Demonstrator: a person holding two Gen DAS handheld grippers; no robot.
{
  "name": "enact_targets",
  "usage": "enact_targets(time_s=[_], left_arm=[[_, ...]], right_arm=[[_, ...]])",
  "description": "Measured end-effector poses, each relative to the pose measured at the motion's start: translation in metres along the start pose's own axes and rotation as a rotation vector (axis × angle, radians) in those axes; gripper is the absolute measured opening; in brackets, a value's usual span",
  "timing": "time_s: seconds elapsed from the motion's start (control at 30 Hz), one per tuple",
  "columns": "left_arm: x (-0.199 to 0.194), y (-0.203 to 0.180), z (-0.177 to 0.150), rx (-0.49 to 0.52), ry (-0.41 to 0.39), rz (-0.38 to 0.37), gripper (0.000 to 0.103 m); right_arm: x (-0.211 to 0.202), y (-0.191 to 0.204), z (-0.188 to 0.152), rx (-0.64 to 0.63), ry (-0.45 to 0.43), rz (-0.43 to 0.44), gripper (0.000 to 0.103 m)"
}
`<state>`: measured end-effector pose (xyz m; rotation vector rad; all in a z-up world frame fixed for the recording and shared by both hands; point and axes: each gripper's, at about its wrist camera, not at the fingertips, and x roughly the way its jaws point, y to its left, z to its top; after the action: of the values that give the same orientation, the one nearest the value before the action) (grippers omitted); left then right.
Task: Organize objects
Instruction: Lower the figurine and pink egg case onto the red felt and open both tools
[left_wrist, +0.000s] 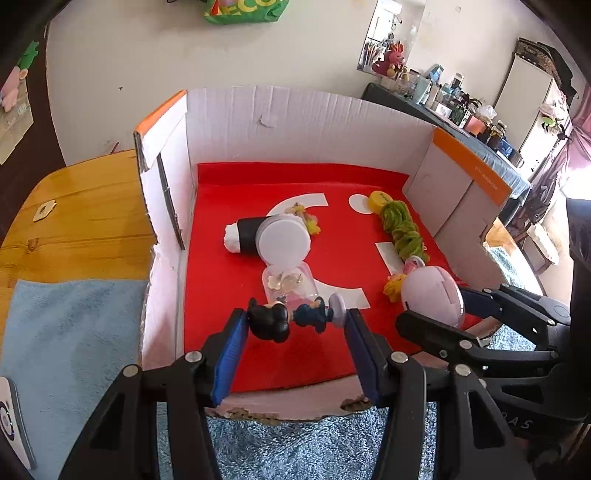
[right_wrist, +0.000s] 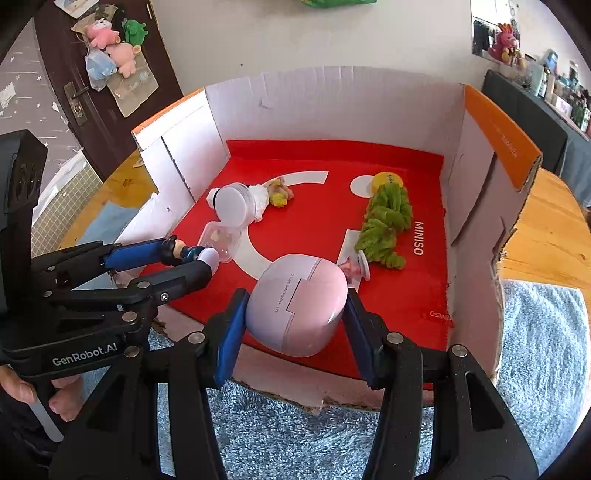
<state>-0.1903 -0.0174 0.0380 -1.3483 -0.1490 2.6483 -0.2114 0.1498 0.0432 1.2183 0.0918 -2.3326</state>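
Note:
My left gripper (left_wrist: 295, 317) is shut on a small figurine (left_wrist: 291, 317) with a black head, blue body and lilac round base, held sideways over the front of the red-lined cardboard box (left_wrist: 229, 122). My right gripper (right_wrist: 293, 306) is shut on a pink rounded case (right_wrist: 299, 302), above the box's front right part. That case (left_wrist: 432, 295) also shows at the right of the left wrist view. On the red floor lie a white jar with a lilac lid (left_wrist: 282, 240), a clear plastic box (left_wrist: 288, 284) and a green fuzzy coil (left_wrist: 404, 229).
A yellow cap (left_wrist: 380, 201), a small pink figurine (right_wrist: 354, 267) and yellowish trinkets (right_wrist: 279, 194) also lie in the box. The box stands on a wooden table (left_wrist: 74, 221) with blue towels (right_wrist: 543, 350) at the front and sides. A hand (right_wrist: 22, 391) holds the left gripper.

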Motion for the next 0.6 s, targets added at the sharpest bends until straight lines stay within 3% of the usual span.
enact_targets(time_s=[0.4, 0.6], left_arm=[[0.006, -0.003, 0.001, 0.018, 0.013, -0.007, 0.056], [0.014, -0.004, 0.002, 0.031, 0.028, -0.004, 0.056]], right_arm=[[0.004, -0.007, 0.002, 0.007, 0.026, 0.001, 0.049], [0.009, -0.009, 0.003, -0.008, 0.041, -0.041, 0.049]])
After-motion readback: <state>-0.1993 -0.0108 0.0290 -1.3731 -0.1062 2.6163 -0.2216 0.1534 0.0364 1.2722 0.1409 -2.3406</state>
